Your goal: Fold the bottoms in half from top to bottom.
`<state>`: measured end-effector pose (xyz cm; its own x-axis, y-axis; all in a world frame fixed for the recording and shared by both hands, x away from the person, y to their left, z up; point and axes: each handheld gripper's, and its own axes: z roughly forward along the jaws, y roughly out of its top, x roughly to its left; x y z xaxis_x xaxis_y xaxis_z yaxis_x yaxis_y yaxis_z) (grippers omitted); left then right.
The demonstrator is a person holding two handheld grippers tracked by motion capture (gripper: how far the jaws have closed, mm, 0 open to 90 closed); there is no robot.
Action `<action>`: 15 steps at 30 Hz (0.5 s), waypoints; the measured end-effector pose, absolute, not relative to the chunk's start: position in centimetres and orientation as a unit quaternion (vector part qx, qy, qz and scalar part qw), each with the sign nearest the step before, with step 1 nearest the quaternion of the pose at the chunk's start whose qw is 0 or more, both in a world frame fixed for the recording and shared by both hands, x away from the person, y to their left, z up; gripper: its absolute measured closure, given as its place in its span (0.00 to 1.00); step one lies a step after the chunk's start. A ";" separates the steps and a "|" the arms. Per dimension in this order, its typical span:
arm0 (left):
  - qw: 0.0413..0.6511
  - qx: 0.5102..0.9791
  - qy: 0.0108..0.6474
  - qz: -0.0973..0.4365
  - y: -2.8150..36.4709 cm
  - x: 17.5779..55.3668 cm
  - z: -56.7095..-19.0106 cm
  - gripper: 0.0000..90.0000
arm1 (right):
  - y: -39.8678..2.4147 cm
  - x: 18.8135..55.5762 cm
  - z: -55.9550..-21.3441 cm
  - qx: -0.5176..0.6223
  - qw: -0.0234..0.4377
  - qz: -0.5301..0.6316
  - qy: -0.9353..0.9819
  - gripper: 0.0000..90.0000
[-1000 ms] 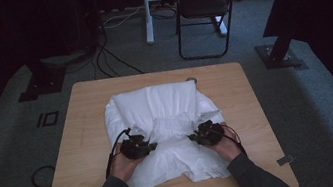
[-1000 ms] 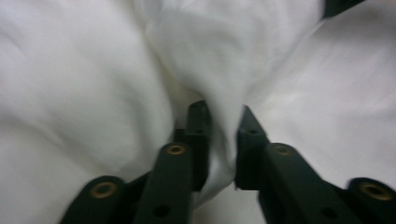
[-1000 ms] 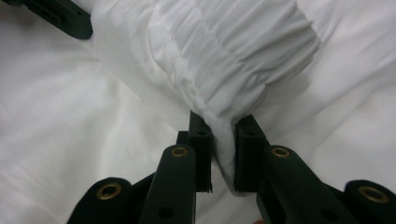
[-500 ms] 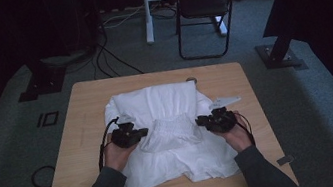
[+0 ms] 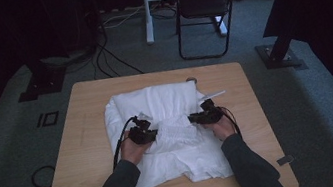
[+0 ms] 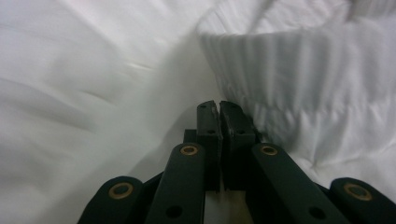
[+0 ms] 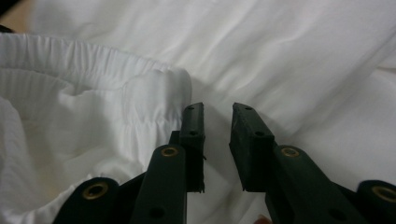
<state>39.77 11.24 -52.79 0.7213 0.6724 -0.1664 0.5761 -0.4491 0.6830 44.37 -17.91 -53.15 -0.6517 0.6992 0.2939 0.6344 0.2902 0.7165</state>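
Observation:
A white garment (image 5: pixel 155 100) lies spread over the middle of the wooden table (image 5: pixel 82 117). Its gathered elastic waistband (image 5: pixel 175 126) is folded onto the middle of the cloth. My left gripper (image 5: pixel 152 134) rests on the garment at the band's left end. Its jaws (image 6: pixel 219 106) are shut, with no cloth seen between them, and the ribbed band (image 6: pixel 289 70) lies just to their right. My right gripper (image 5: pixel 192 117) sits at the band's right end. It is open (image 7: pixel 217 109), with the band's corner (image 7: pixel 154 88) beside its left jaw and smooth cloth under the gap.
A grey carpet surrounds the table. Behind it stand a black chair (image 5: pixel 206 6), a white stand (image 5: pixel 146 10) and loose cables (image 5: pixel 113 56). Dark base plates (image 5: pixel 44 82) (image 5: pixel 280 55) lie on the floor left and right. Bare wood shows along the table's left and right sides.
Both hands have carried the garment's near part away from the table's front edge and come closer together. The waistband fold now lies in the middle of the cloth.

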 end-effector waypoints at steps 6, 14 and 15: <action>0.401 0.865 0.294 0.059 9.9 35.8 -53.3 0.93 | -19.4 41.4 -52.0 0.395 0.067 0.442 0.803 0.76; 0.383 0.885 0.261 0.038 9.9 34.1 -53.9 0.92 | -17.6 39.4 -49.0 0.344 0.113 0.445 0.819 0.71; 0.381 0.886 0.260 0.038 10.0 33.9 -54.0 0.92 | -17.1 39.1 -48.9 0.337 0.113 0.443 0.823 0.71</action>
<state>33.95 10.03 -53.98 0.8618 0.4899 -0.1315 0.4324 -0.5739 0.6954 39.06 -17.08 -48.90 -0.7479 0.6544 0.1117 0.4541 0.3815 0.8052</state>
